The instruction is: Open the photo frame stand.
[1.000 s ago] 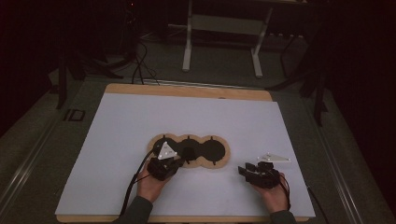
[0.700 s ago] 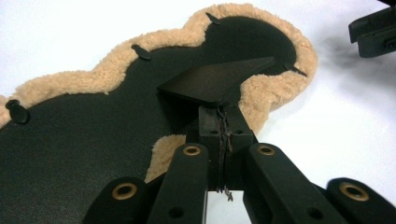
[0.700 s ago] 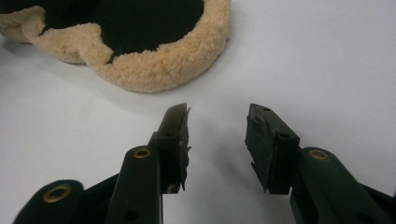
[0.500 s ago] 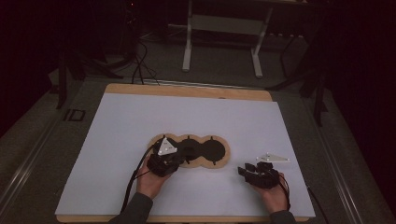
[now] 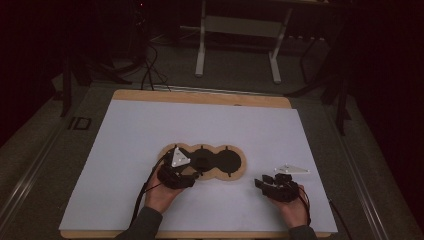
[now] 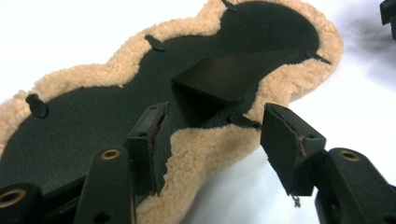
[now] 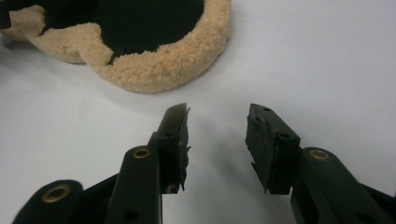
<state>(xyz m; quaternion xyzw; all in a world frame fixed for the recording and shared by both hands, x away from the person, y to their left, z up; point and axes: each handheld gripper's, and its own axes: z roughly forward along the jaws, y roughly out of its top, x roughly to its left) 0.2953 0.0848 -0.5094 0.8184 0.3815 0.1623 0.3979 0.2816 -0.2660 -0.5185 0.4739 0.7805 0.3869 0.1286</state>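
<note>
Pad [image 5: 202, 162]: a flat three-lobed piece with a black face and a tan fleece rim is laid on the white sheet [image 5: 125, 135], near the person's edge and a little left of the middle.
Flap [image 6: 233, 74]: one black panel over the middle lobe is seen lifted off the face in the left gripper view; it is judged to be the part being worked, though its purpose cannot be told.
Left gripper [image 5: 179, 176]: placed at the near left lobe, its jaws have just been opening and are now spread wide; the fleece rim [image 6: 205, 149] lies between them, one jaw close against it, but is not pinched, so a release is judged to have been made.
Right gripper [image 5: 275, 185]: rested on the bare sheet well to the right of the pad, jaws parted with nothing between them; it is judged to be kept in waiting.
Tabs [image 6: 36, 105]: small black tabs are set along the rim at the notches.
Surroundings: the sheet is carried on a wooden board [image 5: 200, 96]; a metal stand [image 5: 237, 45] and cables [image 5: 150, 70] are left on the floor beyond.
Obstacles: nothing is placed between either gripper and the pad; only the raised flap could be caught by a low pass.
</note>
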